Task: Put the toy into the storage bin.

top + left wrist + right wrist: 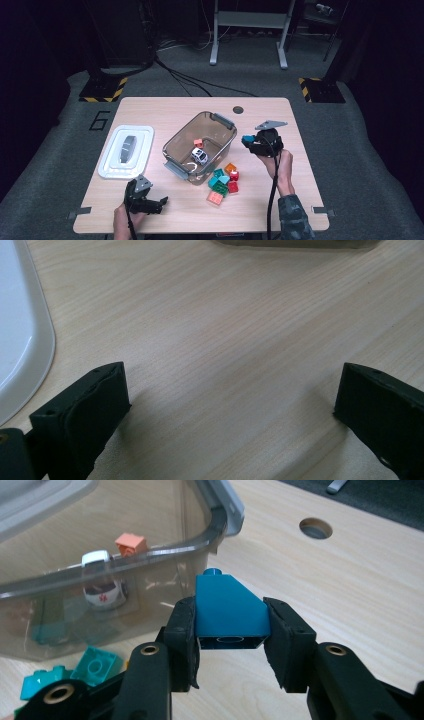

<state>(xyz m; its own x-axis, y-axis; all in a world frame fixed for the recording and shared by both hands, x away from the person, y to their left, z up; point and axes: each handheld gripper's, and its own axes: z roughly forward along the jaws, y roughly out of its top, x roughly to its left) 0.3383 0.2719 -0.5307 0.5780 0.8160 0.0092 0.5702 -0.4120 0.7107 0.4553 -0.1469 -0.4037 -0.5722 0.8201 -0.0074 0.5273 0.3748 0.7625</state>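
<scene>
Pinching a blue sloped plastic building block (229,611) btwn my right gripper (231,630) jaws, I'm holding it up off the table, just outside the near corner of the smoky see-through plastic bin (176,142) w/ grey clip handles. Jaws are pressing on the block's two flat sides, stud pointing up and away, hollow underside facing me. In the high view the right gripper (248,141) is sitting to the right of the bin, a bit above the pale wooden table (150,107).

Inside the bin, a small white toy car (199,155) and an orange block (198,142) are lying on the floor. Just outside the bin's near wall, a loose pile of teal, red, orange and green blocks (223,181) is waiting on the table, touching one another.

My left gripper (161,204) is resting low near the table's front edge, jaws spread wide w/ nothing btwn them, bare wood in the gap. A white rectangular bin lid (126,151) is lying flat off to the left, well apart from the bin.

Risks, as I'm judging it: grip is only on the lower part of a sloped piece, so it could pivot or squirt out if I'm easing pressure early. Also the bin rim is right in my path, so coming in too low could clip it, shove the bin, or drop the block outside.
</scene>
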